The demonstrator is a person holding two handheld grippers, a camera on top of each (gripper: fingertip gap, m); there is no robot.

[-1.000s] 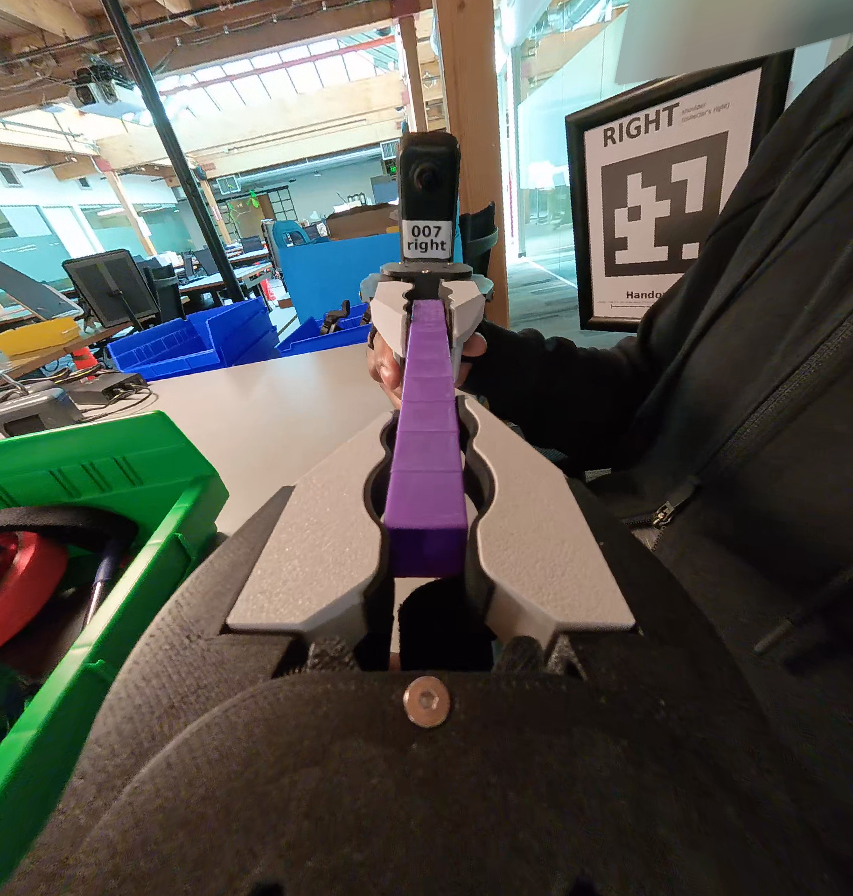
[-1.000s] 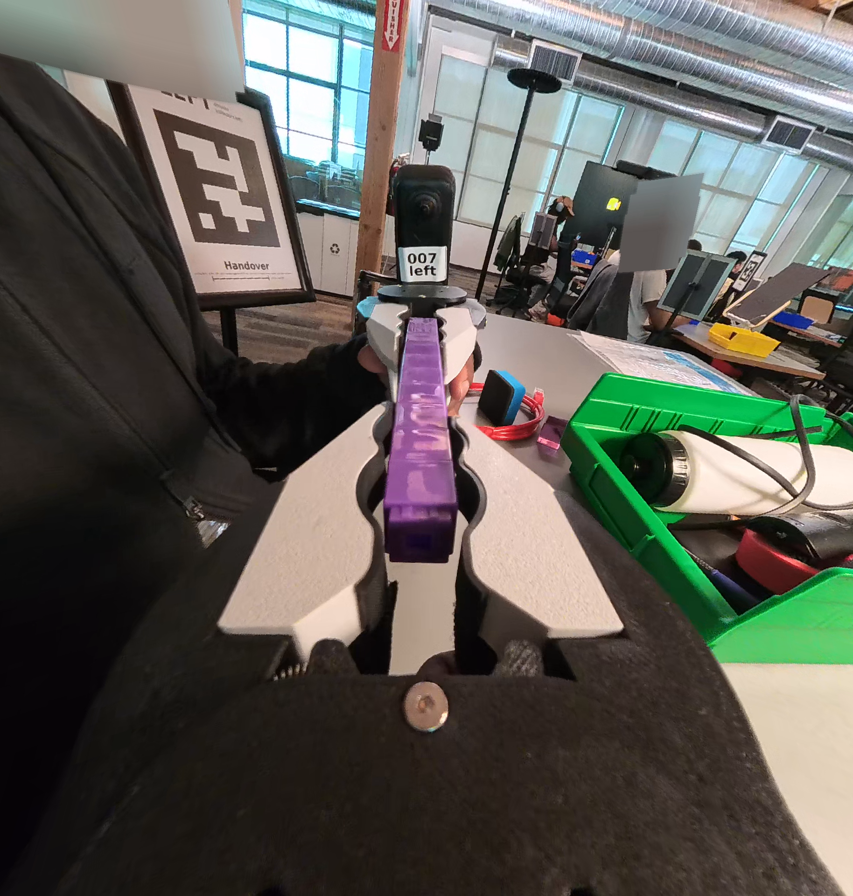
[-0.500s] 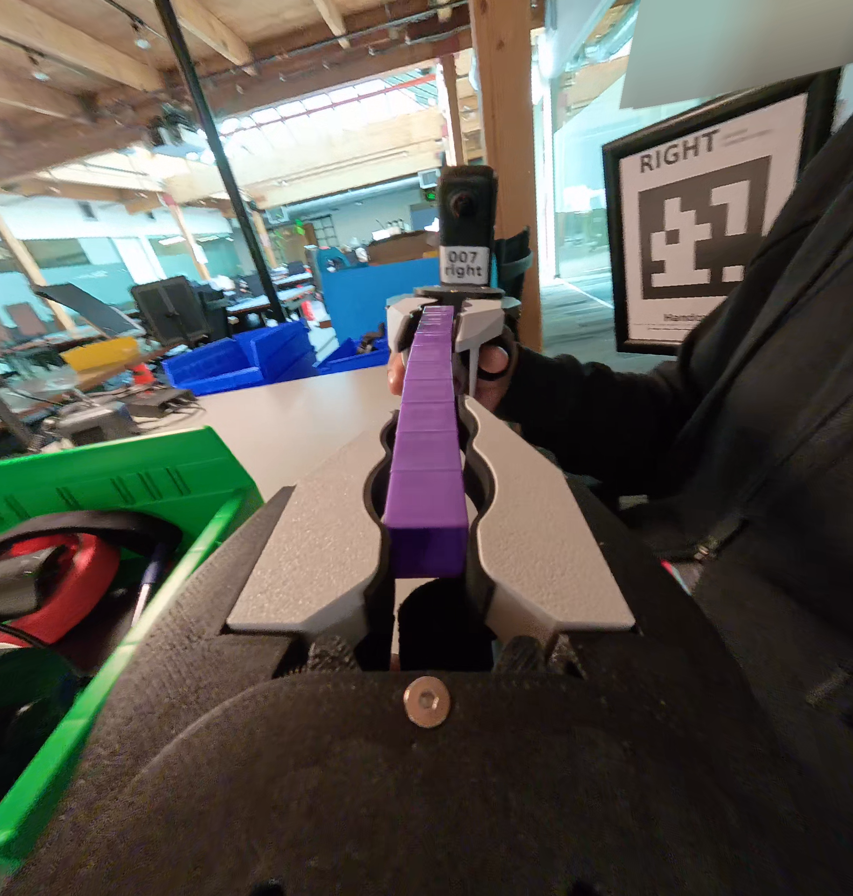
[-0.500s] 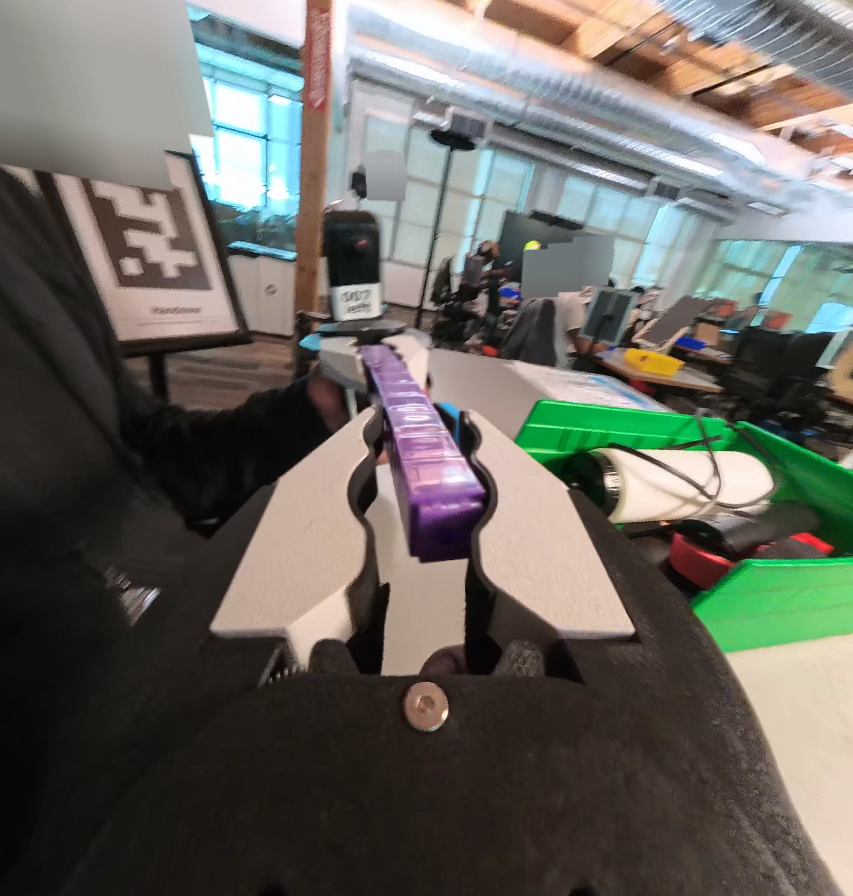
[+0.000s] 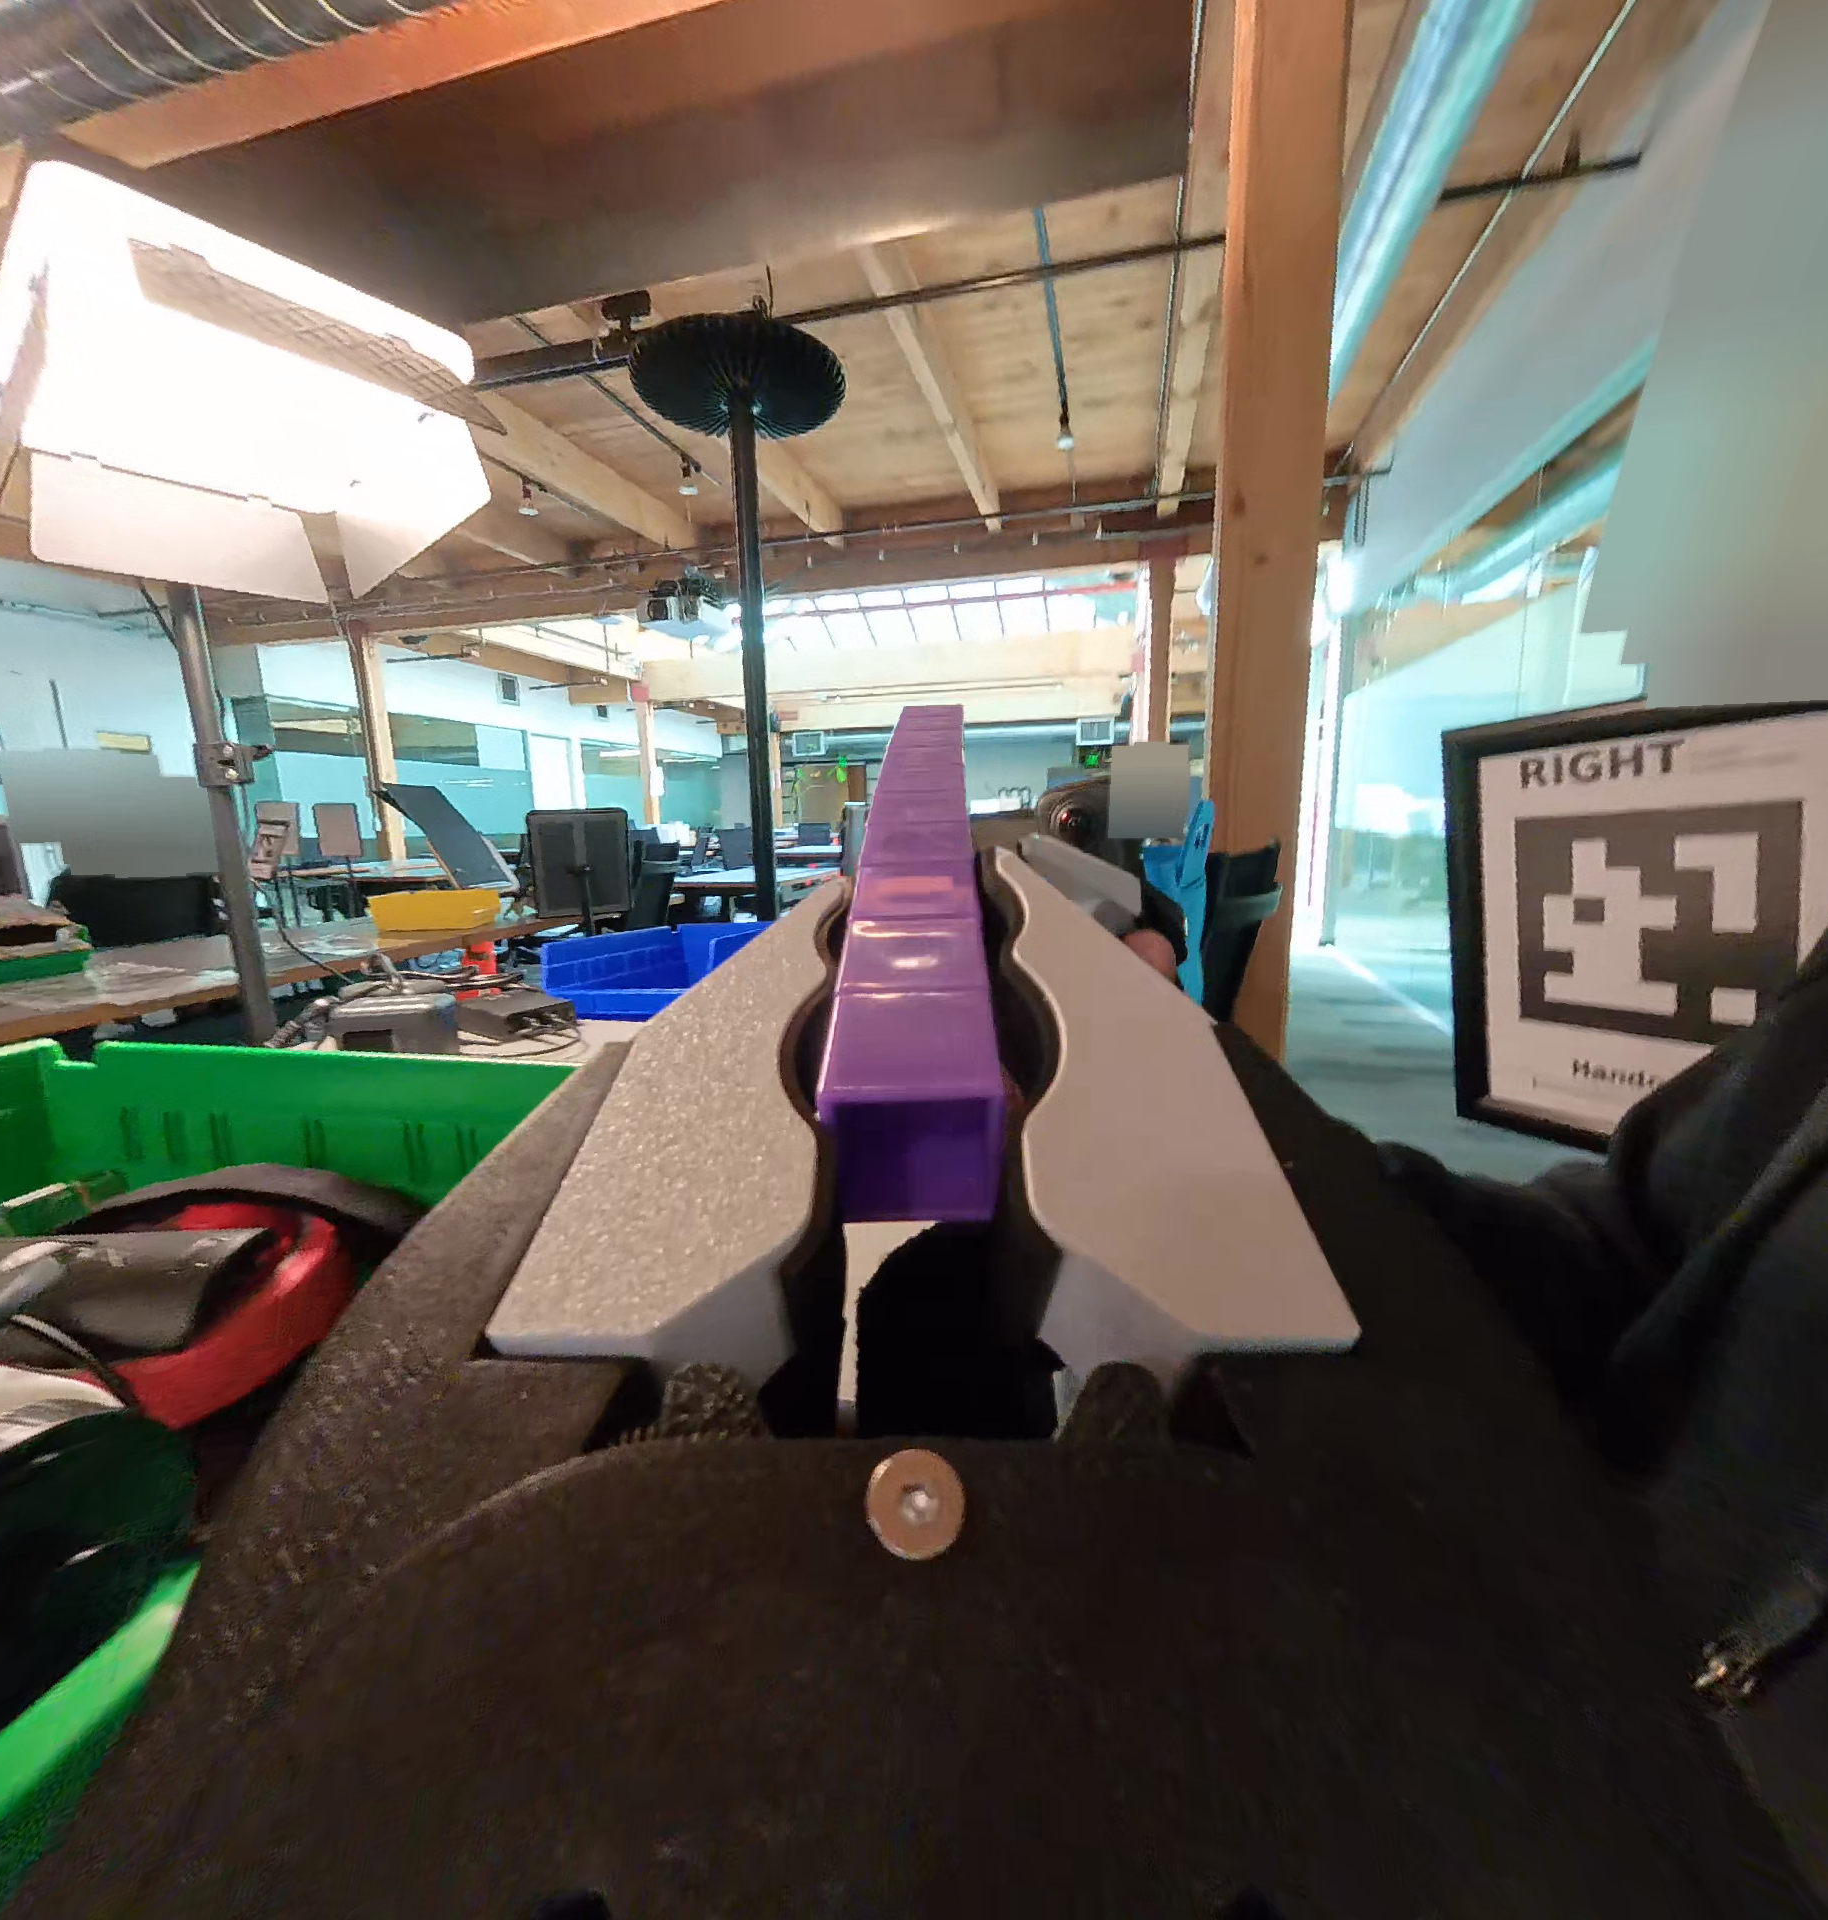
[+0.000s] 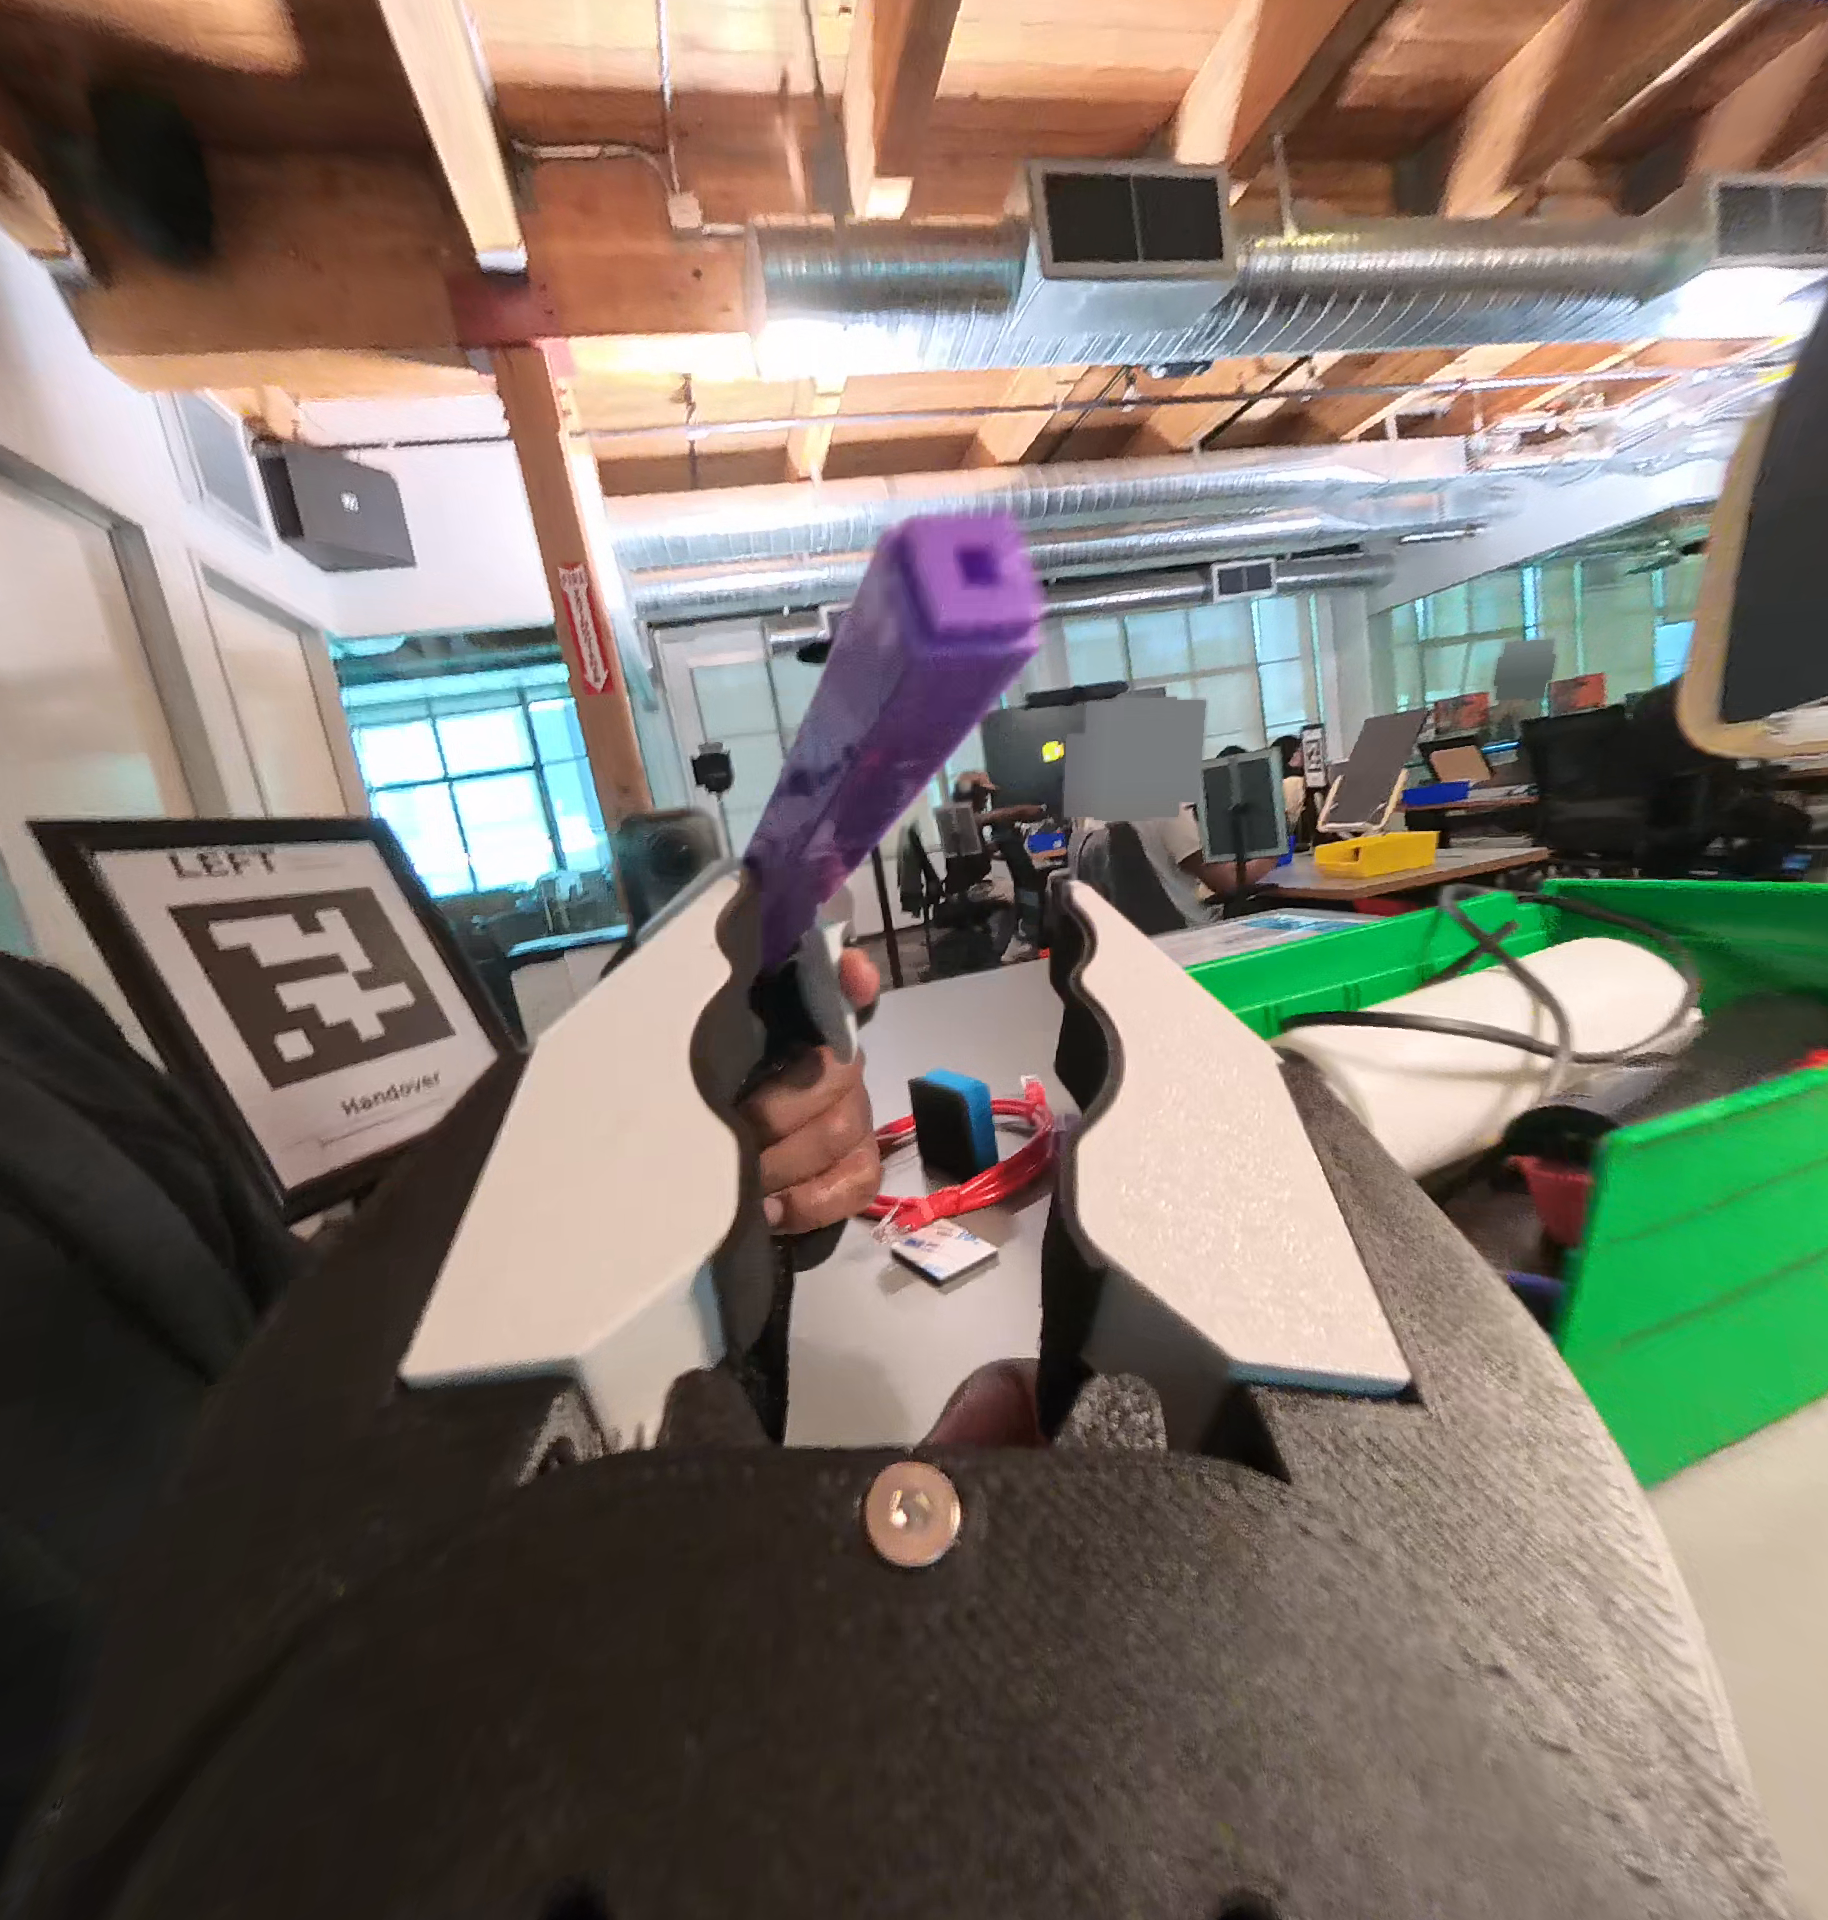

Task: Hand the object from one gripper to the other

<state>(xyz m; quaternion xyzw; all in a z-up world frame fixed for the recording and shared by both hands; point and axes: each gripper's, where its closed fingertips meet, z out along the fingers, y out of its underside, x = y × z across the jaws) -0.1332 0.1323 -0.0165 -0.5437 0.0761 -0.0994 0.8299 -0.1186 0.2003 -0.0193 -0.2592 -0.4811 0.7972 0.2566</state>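
One purple bar [image 5: 915, 997] – clamped in left gripper [image 5: 915, 914] | right gripper [image 6: 894, 914] – parted, empty

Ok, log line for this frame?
left hand-held gripper: shut on purple bar | right hand-held gripper: open, clear of bar | handover: bar in left only

Block rod [image 5: 915, 997] between left gripper [image 5: 915, 1049] fingers; bin [image 5: 266, 1101] left; right gripper [image 6: 894, 1049] empty, cable coil [image 6: 977, 1174] on table [image 6: 951, 1023] beyond.

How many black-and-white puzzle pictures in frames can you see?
2. One framed sign stands at the right of the left wrist view; a second framed sign stands at the left of the right wrist view. More may be hidden.
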